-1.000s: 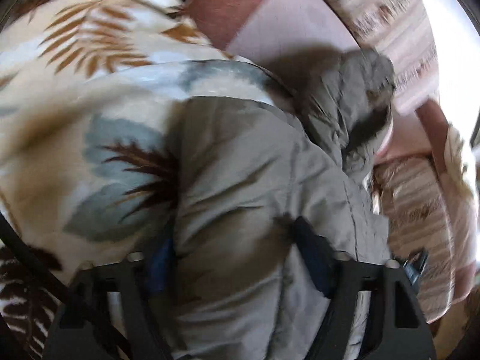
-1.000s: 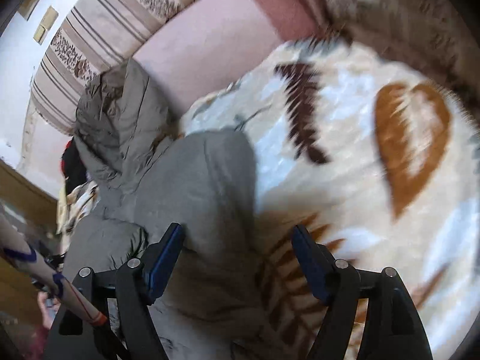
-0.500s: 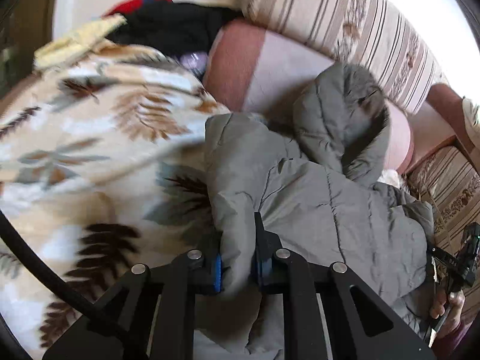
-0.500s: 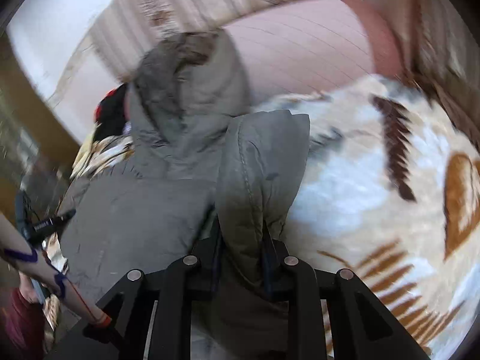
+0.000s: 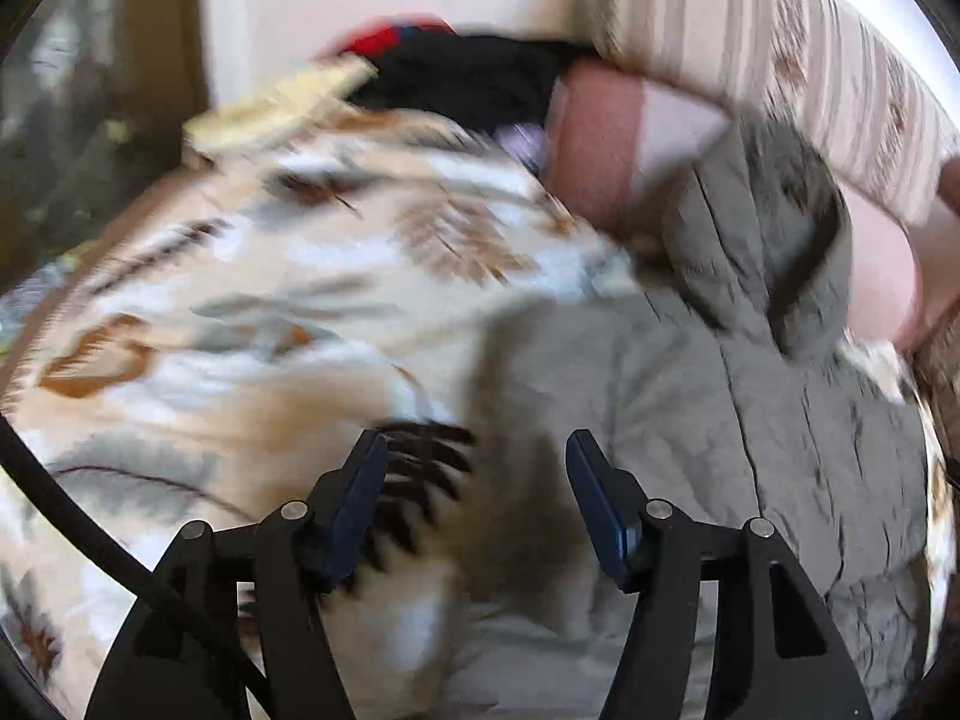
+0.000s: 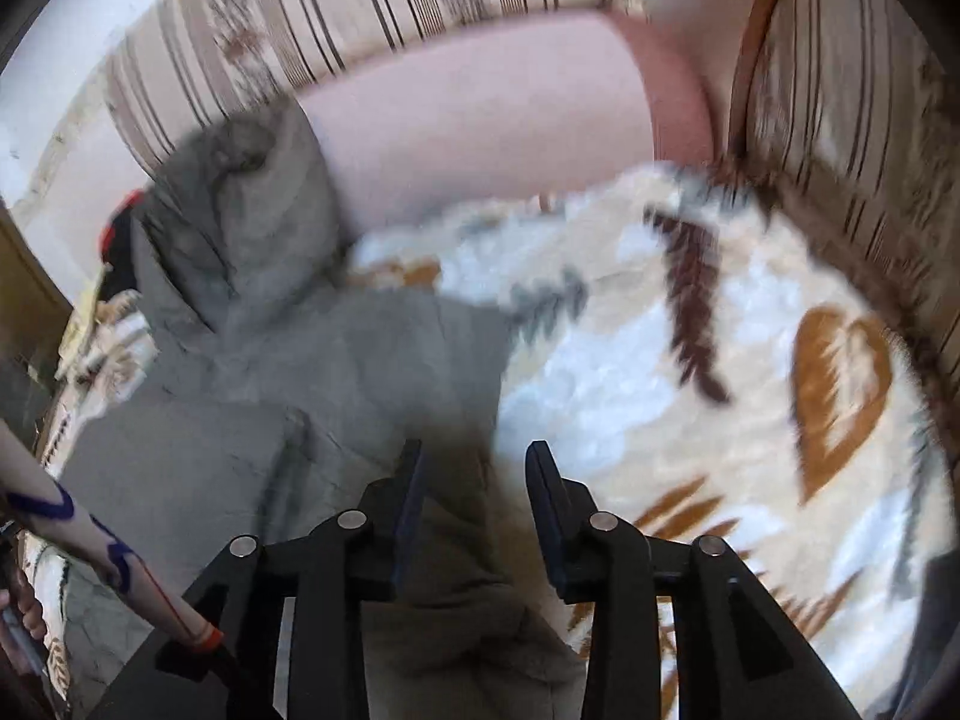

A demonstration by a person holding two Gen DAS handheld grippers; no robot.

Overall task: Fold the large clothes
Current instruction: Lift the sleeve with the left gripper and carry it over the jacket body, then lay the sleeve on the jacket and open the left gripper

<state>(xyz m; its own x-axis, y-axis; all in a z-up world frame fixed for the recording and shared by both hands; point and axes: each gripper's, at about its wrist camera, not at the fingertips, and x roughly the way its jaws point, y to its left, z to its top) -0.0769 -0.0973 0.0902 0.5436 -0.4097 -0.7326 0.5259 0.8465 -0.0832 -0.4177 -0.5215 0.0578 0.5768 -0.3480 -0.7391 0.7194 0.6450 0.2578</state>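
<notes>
Motion blur smears blanket (image 5: 312, 300); jacket (image 6: 252, 456) lower hem cut by frame bottom.

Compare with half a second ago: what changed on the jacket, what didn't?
Both grippers let go: the left gripper and right gripper, then pinched shut on folds of the grey jacket, have just been opening, pads off the fabric, and both have backed away. The jacket stays on the leaf-print blanket, hood against the sofa back.
</notes>
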